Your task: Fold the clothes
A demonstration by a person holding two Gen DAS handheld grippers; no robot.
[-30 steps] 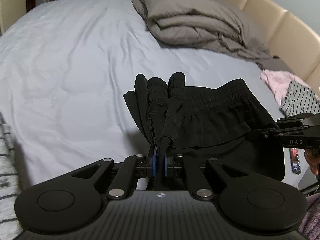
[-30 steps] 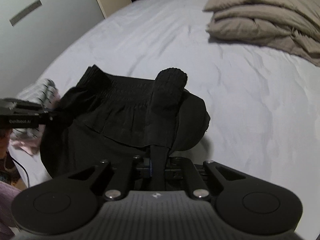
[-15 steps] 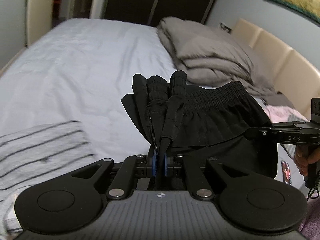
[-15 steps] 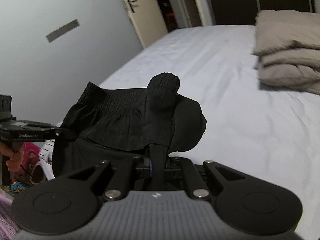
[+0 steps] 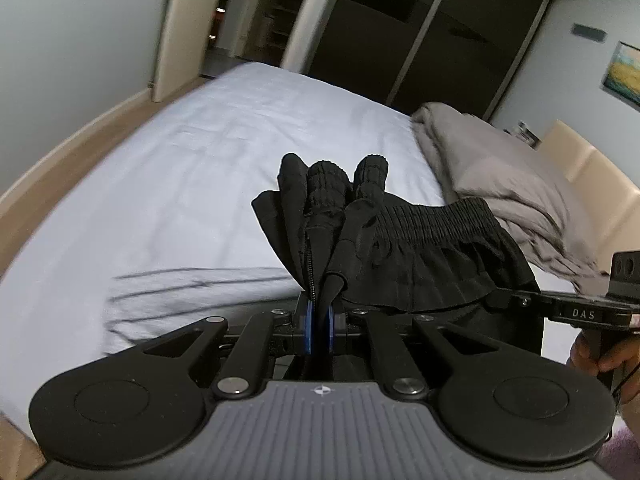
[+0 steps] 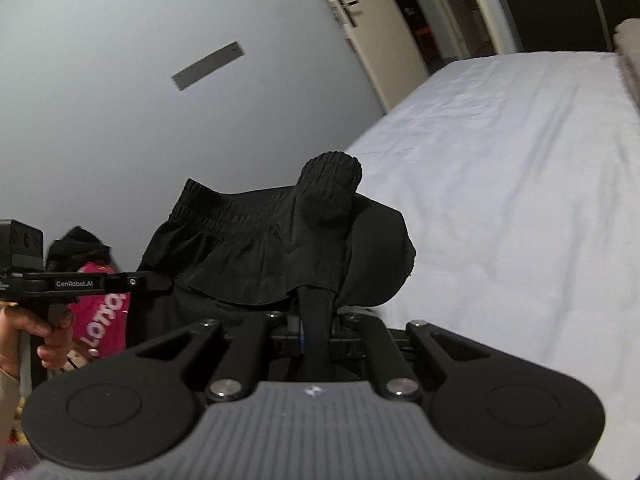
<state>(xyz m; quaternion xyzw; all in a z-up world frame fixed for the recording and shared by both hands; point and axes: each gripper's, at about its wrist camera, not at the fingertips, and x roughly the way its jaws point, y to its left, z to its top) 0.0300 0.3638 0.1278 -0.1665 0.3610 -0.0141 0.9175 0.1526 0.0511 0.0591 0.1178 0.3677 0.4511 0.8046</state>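
Note:
Black shorts [image 5: 420, 252] with an elastic waistband hang in the air above the white bed [image 5: 200, 184], stretched between both grippers. My left gripper [image 5: 318, 316] is shut on one bunched end of the waistband. My right gripper [image 6: 314, 312] is shut on the other end of the shorts [image 6: 260, 248]. Each gripper shows in the other's view: the right one [image 5: 520, 300] at the right edge, the left one [image 6: 148, 280] at the left edge. The fabric hides the fingertips.
A folded taupe duvet [image 5: 492, 176] lies at the head of the bed by the beige headboard [image 5: 592, 172]. A grey striped garment [image 5: 192, 288] lies on the bed below the shorts. A pink bag [image 6: 104, 320] sits by the left hand. Dark wardrobe doors [image 5: 420, 40] stand behind.
Both grippers have lifted and tilted upward with the shorts still held between them; the views now show the walls and wardrobe rather than the bed surface.

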